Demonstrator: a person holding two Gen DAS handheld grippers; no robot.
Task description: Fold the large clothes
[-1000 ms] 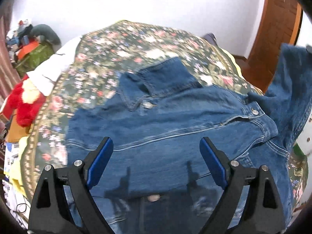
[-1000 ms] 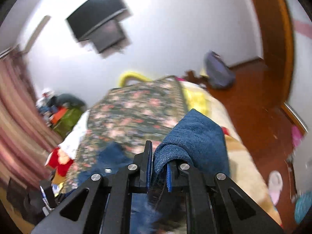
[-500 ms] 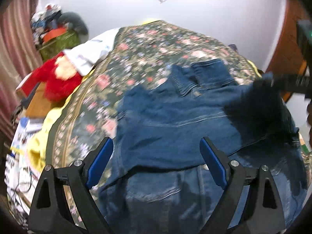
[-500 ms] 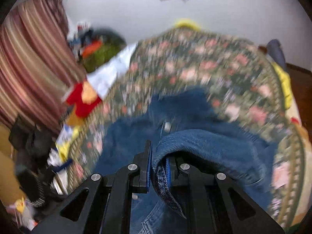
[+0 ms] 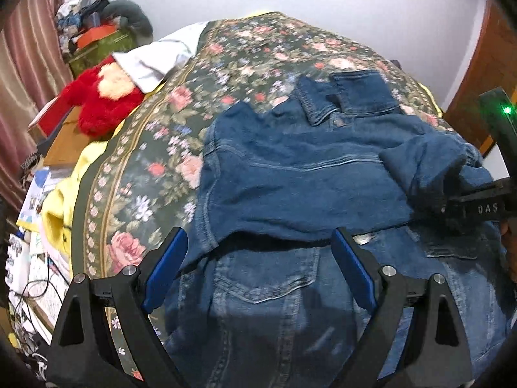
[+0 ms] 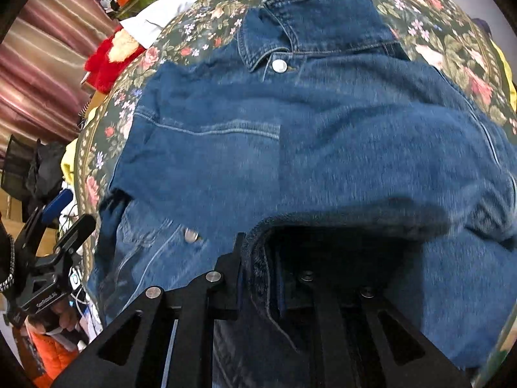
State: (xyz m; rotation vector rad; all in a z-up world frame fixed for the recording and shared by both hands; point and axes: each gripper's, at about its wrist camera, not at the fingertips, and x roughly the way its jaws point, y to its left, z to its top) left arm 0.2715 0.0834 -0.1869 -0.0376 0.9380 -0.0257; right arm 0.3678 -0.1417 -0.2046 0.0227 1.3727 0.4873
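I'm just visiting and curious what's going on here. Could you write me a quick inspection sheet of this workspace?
Surface: bed with floral bedspread.
Job's things: denim jacket spread on the bedspread, collar away from the cameras, one sleeve folded across its front.
Clutter: red plush toy, white pillow and piled items beside the bed.
Grippers: left gripper open, hovering over the jacket's lower part; right gripper shut on a denim fold.
Cables: thin wires among papers beside the bed.
Surroundings: white wall, striped curtain, wooden door.

Floral bedspread (image 5: 258,51), red plush toy (image 5: 100,97), striped curtain (image 6: 51,51).
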